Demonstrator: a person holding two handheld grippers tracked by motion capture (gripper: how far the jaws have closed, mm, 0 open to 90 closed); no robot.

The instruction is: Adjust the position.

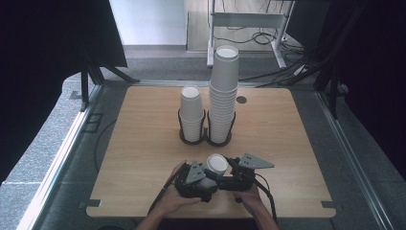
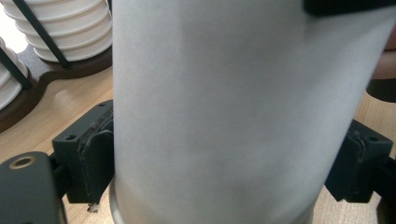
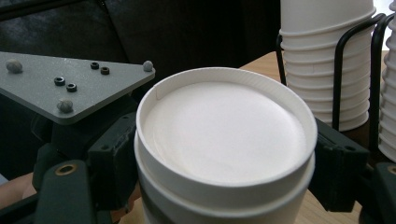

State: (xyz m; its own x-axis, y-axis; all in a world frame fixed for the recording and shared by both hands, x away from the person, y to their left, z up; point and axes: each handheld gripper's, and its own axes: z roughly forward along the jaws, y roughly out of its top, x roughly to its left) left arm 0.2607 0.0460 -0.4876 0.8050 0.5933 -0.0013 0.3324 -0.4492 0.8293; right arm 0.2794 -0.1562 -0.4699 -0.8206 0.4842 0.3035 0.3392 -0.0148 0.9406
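Cups on the table
Two stacks of white paper cups [image 1: 224, 91] stand side by side in a black wire holder [image 1: 206, 136] behind the upturned white paper cup [image 1: 216, 164], held between left gripper [image 1: 203, 178] and right gripper [image 1: 229, 173].

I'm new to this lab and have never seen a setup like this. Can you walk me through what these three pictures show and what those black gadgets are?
No robot here: a person stands at a wooden table and holds a hand-operated gripper in each hand, the left gripper and the right gripper. Each has two black jaws and a small camera.

The high view looks down from above the person's side; the forearms come in at the bottom. The other two pictures come from the cameras riding on the grippers, looking along their own jaws.

On the table stands a dark two-slot rack with a short stack of cups and a tall stack of cups, all upside down.

Between the grippers are upside-down white nested paper cups. The left jaws press on the side of them; the right jaws sit on either side near the top, apparently gripping too.
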